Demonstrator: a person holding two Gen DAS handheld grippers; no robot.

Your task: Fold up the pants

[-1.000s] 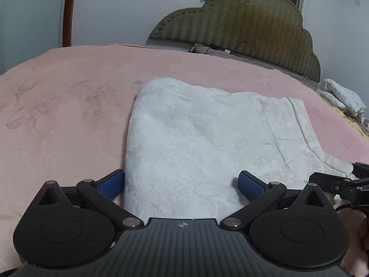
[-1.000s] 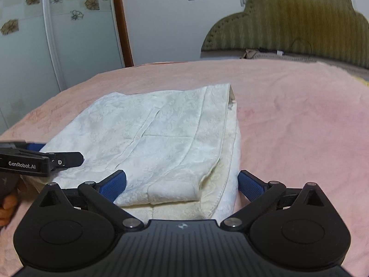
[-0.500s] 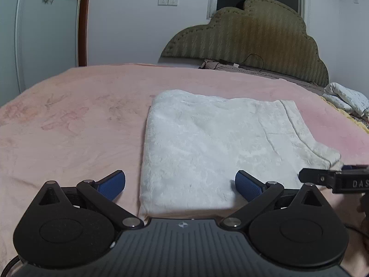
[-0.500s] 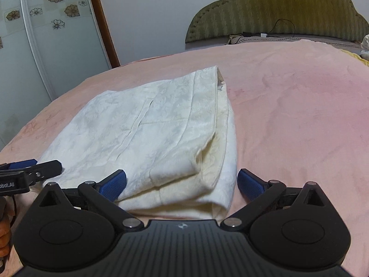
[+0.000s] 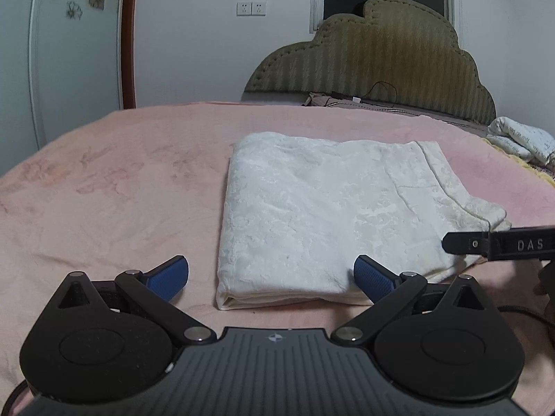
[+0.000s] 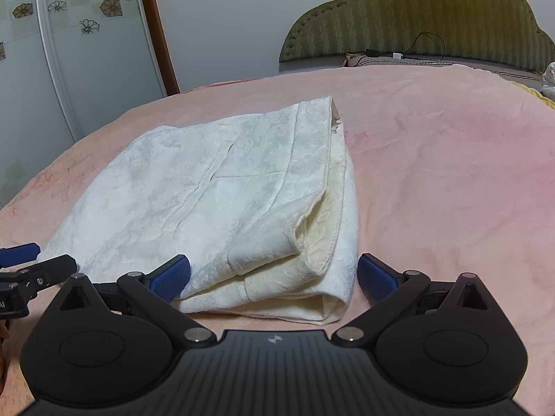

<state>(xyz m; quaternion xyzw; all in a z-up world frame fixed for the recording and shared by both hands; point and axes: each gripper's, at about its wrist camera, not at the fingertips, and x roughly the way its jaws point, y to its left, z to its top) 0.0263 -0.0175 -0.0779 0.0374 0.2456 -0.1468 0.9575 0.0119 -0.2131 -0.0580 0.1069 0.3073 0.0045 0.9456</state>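
On the bed (image 5: 104, 187), toward its near edge, the white pants (image 5: 312, 215) lie folded into a flat rectangle on the pink cover, nothing else touching them. Left gripper (image 5: 270, 277) spread wide, empty, blue pads astride the near left corner of the fold, just short of it; right gripper (image 6: 274, 275) also wide and empty, its pads flanking the near right corner with the layered hem (image 6: 312, 249) between them. Open cover all round: broad bare stretch left of the pants, more to the right and beyond toward the headboard (image 5: 381, 55). A patterned pillow (image 5: 520, 138) sits at the far right edge, well apart. Versus a second ago both grippers have backed off and lifted, so the pants sit farther out and more bed shows; fold itself unchanged, jaws same width.
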